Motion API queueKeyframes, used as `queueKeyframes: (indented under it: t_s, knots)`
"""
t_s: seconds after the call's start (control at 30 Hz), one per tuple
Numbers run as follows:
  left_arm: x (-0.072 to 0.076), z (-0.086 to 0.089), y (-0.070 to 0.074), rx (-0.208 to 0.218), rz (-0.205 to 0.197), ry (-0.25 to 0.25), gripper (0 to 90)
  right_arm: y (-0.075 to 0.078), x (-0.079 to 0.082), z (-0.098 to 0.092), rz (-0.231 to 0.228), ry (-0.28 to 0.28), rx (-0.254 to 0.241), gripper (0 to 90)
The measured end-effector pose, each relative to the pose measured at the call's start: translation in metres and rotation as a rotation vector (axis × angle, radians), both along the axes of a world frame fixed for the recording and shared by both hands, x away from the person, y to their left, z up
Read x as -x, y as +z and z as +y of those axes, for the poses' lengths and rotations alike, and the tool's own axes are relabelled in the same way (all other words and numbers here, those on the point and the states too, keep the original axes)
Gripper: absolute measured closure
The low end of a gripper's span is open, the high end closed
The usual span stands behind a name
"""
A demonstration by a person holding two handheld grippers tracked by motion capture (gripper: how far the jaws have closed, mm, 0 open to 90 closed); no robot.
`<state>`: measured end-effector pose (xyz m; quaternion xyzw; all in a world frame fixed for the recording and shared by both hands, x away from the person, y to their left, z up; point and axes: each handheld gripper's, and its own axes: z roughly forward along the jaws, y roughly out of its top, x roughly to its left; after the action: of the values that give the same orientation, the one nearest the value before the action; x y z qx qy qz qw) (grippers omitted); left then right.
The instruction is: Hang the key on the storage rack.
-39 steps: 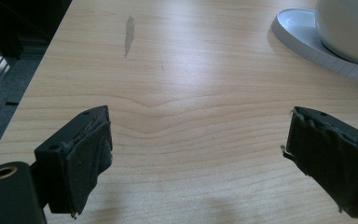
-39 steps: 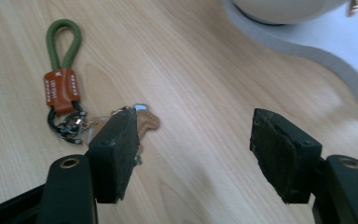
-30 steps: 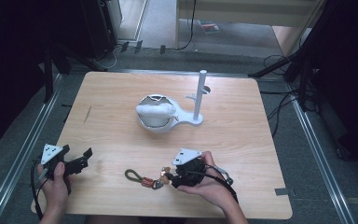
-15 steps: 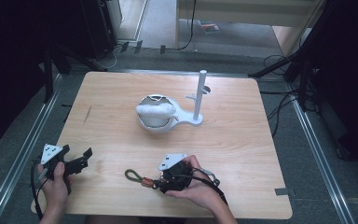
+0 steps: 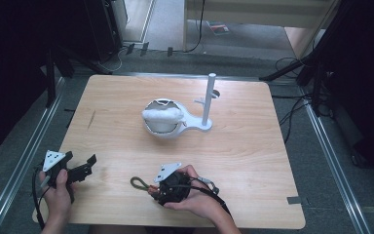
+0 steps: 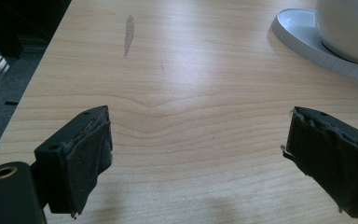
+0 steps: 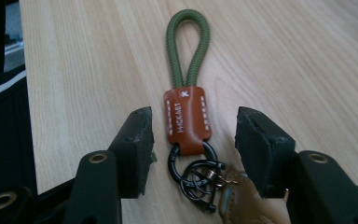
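Right gripper (image 7: pixel 193 140) slid toward 9 o'clock, jaws parted astride the keychain (image 7: pixel 188 93), gripping nothing, likely pre-grasp; left gripper (image 6: pixel 200 158) idled wide open, empty.

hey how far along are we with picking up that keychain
Done: the right gripper is lined up, open, jaws either side of the keychain's leather tab. In hand: nothing is gripped; the keychain lies flat on the table. Left: closing and lifting. The left gripper sits open, apart.
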<state>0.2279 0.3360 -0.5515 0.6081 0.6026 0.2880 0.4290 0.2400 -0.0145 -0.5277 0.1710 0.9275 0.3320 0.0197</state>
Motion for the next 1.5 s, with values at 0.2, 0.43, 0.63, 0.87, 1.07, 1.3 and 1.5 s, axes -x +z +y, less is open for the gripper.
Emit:
queueKeyframes:
  t_s: [0.2, 0.43, 0.63, 0.87, 1.07, 1.3, 1.5]
  knots:
    - [0.0, 0.0, 0.0, 0.004, 0.0, 0.0, 7.3, -0.003, 0.001, 0.009, -0.01, 0.02, 0.052, 52.7]
    - [0.0, 0.0, 0.0, 0.0, 0.002, -0.001, 7.3, -0.002, 0.002, 0.016, -0.04, 0.04, 0.104, 59.3]
    - [0.0, 0.0, 0.0, 0.001, 0.002, -0.001, 7.3, -0.001, 0.002, 0.019, -0.058, 0.074, 0.137, 60.7]
    - [0.0, 0.0, 0.0, 0.0, 0.003, 0.0, 7.3, 0.001, 0.0, 0.019, -0.045, 0.079, 0.145, 66.9]
    - [0.0, 0.0, 0.0, 0.002, 0.002, 0.0, 7.3, 0.003, 0.0, 0.024, -0.041, 0.072, 0.181, 68.4]
    - [0.0, 0.0, 0.0, 0.003, 0.003, 0.0, 7.3, 0.005, 0.002, 0.024, -0.065, 0.061, 0.188, 69.9]
    - [0.0, 0.0, 0.0, 0.004, 0.003, 0.001, 7.3, 0.009, 0.002, 0.02, -0.099, 0.054, 0.153, 70.0]
